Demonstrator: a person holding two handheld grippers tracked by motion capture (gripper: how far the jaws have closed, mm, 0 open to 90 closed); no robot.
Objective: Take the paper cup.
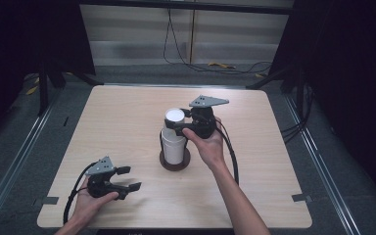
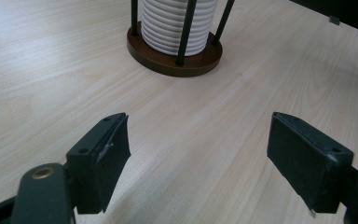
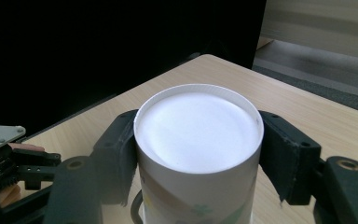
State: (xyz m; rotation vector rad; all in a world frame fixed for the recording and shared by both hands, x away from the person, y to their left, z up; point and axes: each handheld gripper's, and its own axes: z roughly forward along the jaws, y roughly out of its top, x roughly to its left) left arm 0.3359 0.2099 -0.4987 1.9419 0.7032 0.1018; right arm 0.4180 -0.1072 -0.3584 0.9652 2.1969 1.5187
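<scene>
Near the centre of the high view, the right gripper (image 1: 177,128) is pinching the top paper cup (image 1: 174,119) of a white stack that is standing in a cup holder (image 1: 175,162) with a round brown base and thin dark rods; in the right gripper view its two black pads are pressing on either side of the cup (image 3: 198,140) just under the rim. At the lower left of the high view, the left gripper (image 1: 132,178) is lying low over the wooden table (image 1: 127,127), jaws spread wide with nothing between them (it is pointing toward the holder (image 2: 175,53), well apart from it). The likely step is lifting one cup off the stack. The main risk is that the squeeze is crushing the thin wall or that nested cups are sticking together, so several are coming up at once. A tilted pull could be catching the cup on the rods and dragging or tipping the holder, since nothing is steadying its base.
</scene>
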